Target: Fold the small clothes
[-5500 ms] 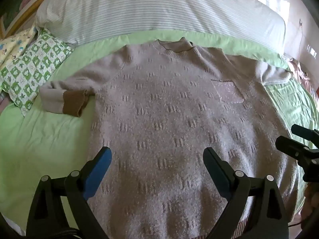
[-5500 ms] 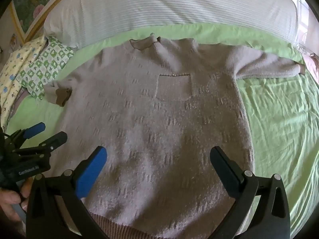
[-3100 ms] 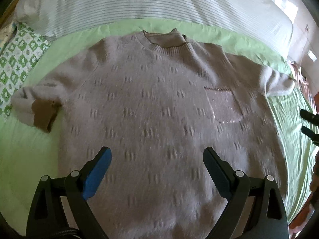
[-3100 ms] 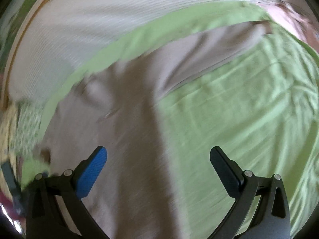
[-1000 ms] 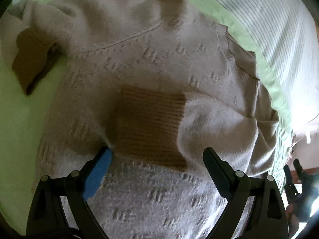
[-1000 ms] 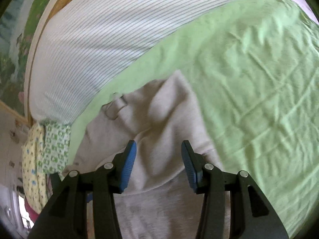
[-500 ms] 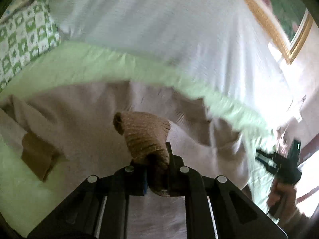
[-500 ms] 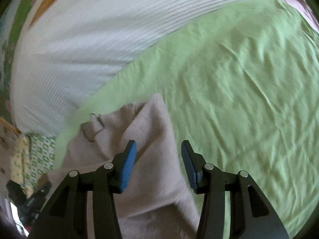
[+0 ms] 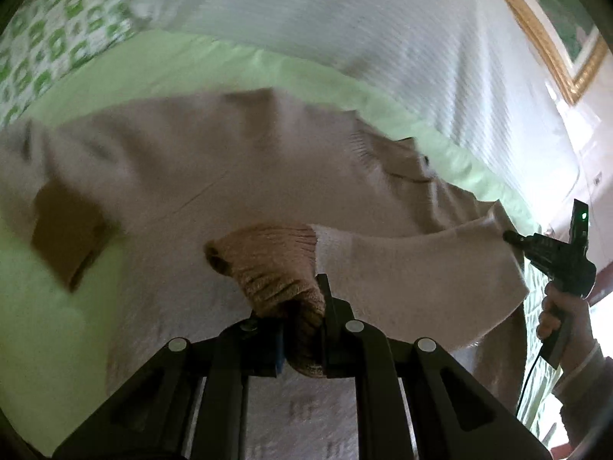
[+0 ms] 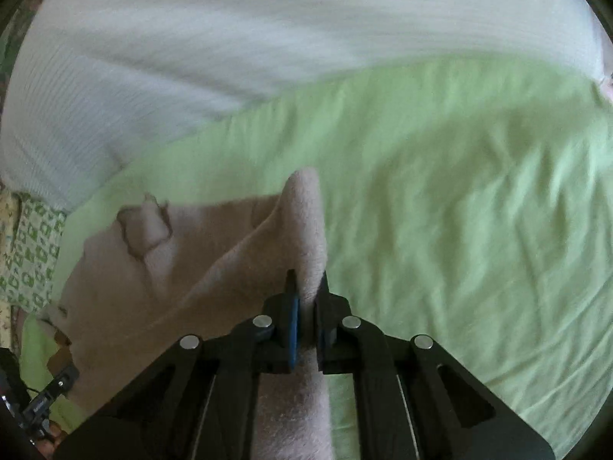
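A beige knit sweater (image 9: pixel 214 161) lies spread on a green bedsheet (image 9: pixel 46 306). Its right sleeve is folded across the body. My left gripper (image 9: pixel 300 329) is shut on that sleeve's brown ribbed cuff (image 9: pixel 268 260) and holds it above the sweater front. My right gripper (image 10: pixel 306 306) is shut on a fold of the sweater (image 10: pixel 306 222) at the shoulder edge; it also shows in the left wrist view (image 9: pixel 551 253) at the far right. The other brown cuff (image 9: pixel 65 241) lies at the left. The collar (image 10: pixel 145 226) is left of my right gripper.
A white striped duvet (image 9: pixel 345 27) is rolled along the far side of the bed. A green-and-white patterned pillow (image 9: pixel 49 42) lies at the far left. Bare green sheet (image 10: pixel 479 230) stretches to the right of the sweater. A gilt picture frame (image 9: pixel 551 50) hangs beyond.
My right gripper has closed from a narrow gap onto the shoulder fold. My left gripper, shut on the cuff half a second ago, has kept it and shifted a little over the sweater.
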Demonstrator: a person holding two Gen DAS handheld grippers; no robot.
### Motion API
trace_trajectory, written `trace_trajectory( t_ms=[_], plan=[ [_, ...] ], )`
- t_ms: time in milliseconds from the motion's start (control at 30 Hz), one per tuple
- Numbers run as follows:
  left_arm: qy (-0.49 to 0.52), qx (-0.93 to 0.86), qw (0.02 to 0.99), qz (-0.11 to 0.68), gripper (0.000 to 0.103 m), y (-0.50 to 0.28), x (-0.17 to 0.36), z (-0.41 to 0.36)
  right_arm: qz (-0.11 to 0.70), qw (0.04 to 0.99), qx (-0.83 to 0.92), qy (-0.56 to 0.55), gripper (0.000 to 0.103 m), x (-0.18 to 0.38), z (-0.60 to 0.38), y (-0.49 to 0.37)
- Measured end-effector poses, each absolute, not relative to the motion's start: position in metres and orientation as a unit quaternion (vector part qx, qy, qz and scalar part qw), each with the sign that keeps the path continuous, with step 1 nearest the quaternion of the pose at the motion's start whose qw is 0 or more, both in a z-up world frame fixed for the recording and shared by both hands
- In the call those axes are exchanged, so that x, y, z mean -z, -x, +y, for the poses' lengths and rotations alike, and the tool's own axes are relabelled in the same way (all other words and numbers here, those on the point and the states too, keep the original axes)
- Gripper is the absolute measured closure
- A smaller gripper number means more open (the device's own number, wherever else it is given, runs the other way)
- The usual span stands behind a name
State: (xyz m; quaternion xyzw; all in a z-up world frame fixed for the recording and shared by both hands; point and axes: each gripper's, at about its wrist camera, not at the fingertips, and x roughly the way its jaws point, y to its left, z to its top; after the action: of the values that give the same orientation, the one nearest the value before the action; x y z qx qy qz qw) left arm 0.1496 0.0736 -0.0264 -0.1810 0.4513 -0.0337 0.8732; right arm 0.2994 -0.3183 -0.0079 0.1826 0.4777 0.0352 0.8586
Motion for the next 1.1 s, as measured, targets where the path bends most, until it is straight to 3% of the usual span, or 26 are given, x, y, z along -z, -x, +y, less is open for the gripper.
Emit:
trace_trajectory(
  t_ms=[300, 433, 500, 633, 700, 800, 900, 1100],
  plan=[
    [0.071, 0.024, 0.888, 0.453, 0.091, -0.179, 0.051, 0.074, 0.486, 0.853, 0.004, -0.191, 0.096, 0.048, -0.327, -0.287],
    [0.051, 0.015, 0.880, 0.473, 0.080, -0.173, 0.068, 0.082, 0.490, 0.852, -0.003, -0.182, 0.093, 0.048, -0.318, -0.284],
    [0.049, 0.007, 0.881, 0.471, 0.073, -0.166, 0.067, 0.085, 0.493, 0.854, 0.003, -0.165, 0.086, 0.043, -0.309, -0.289],
    [0.081, -0.021, 0.879, 0.469, 0.055, -0.150, 0.055, 0.102, 0.475, 0.863, 0.019, -0.172, 0.054, 0.024, -0.306, -0.274],
    [0.100, -0.041, 0.875, 0.472, 0.043, -0.141, 0.050, 0.116, 0.456, 0.871, 0.013, -0.182, 0.050, 0.012, -0.300, -0.262],
    [0.141, -0.056, 0.869, 0.471, 0.040, -0.123, 0.044, 0.141, 0.447, 0.873, -0.006, -0.195, 0.050, -0.002, -0.291, -0.249],
    [0.191, -0.079, 0.853, 0.479, 0.030, -0.108, 0.045, 0.172, 0.447, 0.870, -0.037, -0.203, 0.050, -0.009, -0.269, -0.239],
    [0.262, -0.110, 0.829, 0.482, 0.030, -0.095, 0.046, 0.222, 0.455, 0.860, -0.079, -0.216, 0.050, -0.009, -0.234, -0.224]
  ],
)
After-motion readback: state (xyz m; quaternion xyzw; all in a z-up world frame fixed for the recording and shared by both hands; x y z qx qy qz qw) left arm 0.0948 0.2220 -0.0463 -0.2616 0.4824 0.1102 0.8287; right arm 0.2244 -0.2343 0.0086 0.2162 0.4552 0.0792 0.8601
